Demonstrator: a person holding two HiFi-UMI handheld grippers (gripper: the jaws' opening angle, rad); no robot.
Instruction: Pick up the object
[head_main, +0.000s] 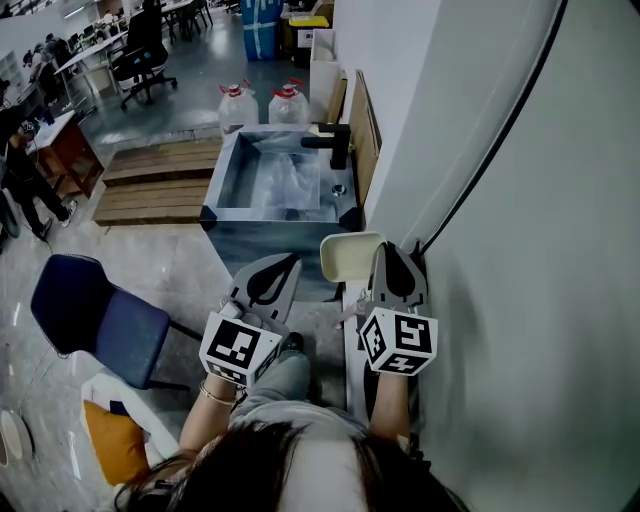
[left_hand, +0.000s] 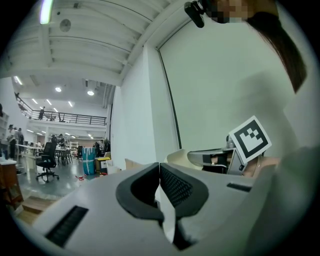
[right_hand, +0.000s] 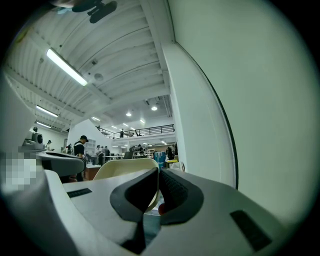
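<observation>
No single object to pick up stands out in these views. My left gripper (head_main: 291, 259) is held low in front of me, pointing forward, its jaws shut with nothing between them (left_hand: 159, 167). Beside it on the right, close to the white wall, my right gripper (head_main: 385, 247) is also shut and empty (right_hand: 158, 172). A cream chair back (head_main: 347, 255) stands just ahead of the two grippers and between them; it shows behind the right jaws (right_hand: 122, 167). The right gripper's marker cube (left_hand: 250, 140) is seen from the left gripper view.
Ahead stands a blue-grey basin (head_main: 222, 180) with clear plastic inside and a black faucet (head_main: 335, 145). Two water jugs (head_main: 240, 103) sit behind it. Wooden pallets (head_main: 160, 180) lie to the left, with a blue chair (head_main: 95, 315) nearer. A white wall (head_main: 520, 250) closes the right side.
</observation>
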